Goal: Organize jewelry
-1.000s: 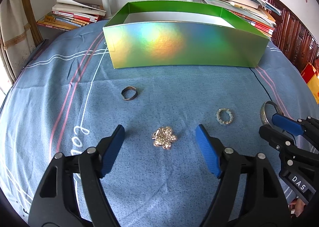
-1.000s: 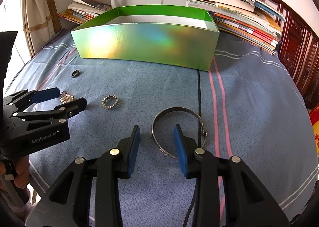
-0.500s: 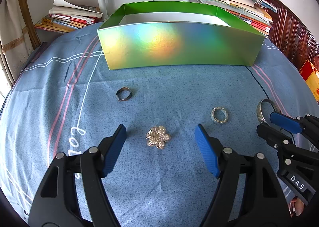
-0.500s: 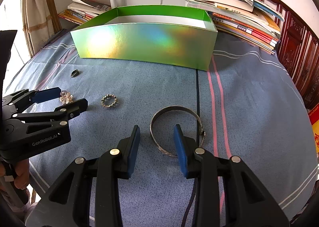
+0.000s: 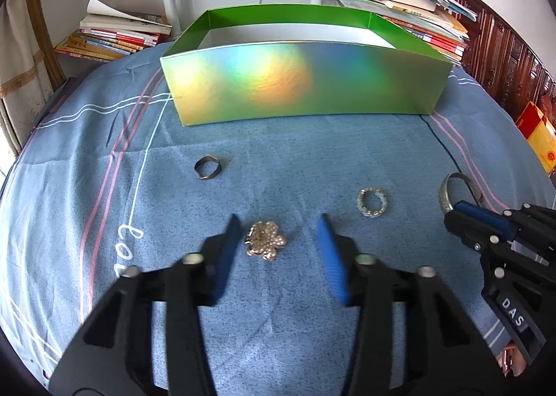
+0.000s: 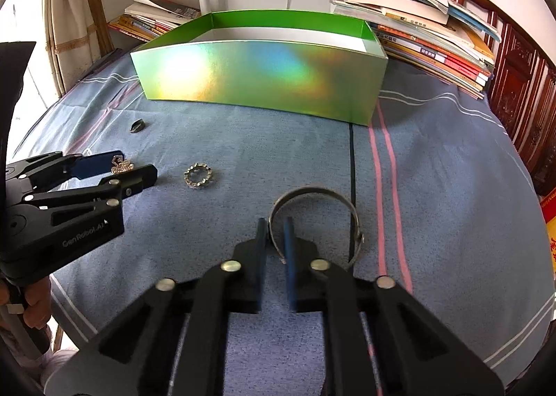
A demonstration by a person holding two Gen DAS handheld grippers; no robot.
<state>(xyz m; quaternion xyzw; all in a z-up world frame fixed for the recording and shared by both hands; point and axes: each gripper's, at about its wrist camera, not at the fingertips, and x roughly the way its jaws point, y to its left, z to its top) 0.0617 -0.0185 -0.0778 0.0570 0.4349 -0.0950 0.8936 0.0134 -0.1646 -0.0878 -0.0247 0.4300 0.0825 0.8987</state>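
Four jewelry pieces lie on the blue striped cloth (image 5: 312, 152) before one shiny green open box (image 5: 302, 83). The left gripper (image 5: 278, 243) is closing around the sparkling flower brooch (image 5: 266, 239), not yet pinching it. The right gripper (image 6: 276, 239) is clenched on the thin silver bangle (image 6: 312, 192). One dark ring (image 5: 207, 167) and one beaded ring (image 5: 372, 201) lie loose.

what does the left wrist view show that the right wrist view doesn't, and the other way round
Only the left wrist view: the flower brooch in full between the closing left gripper jaws, untouched, and the yellow-red package at right.

Only the right wrist view: the whole bangle, its near rim pinched by the shut right gripper, and a hand at lower left.

Both: the green box, the beaded ring, the dark band ring, book stacks, striped blue cloth.
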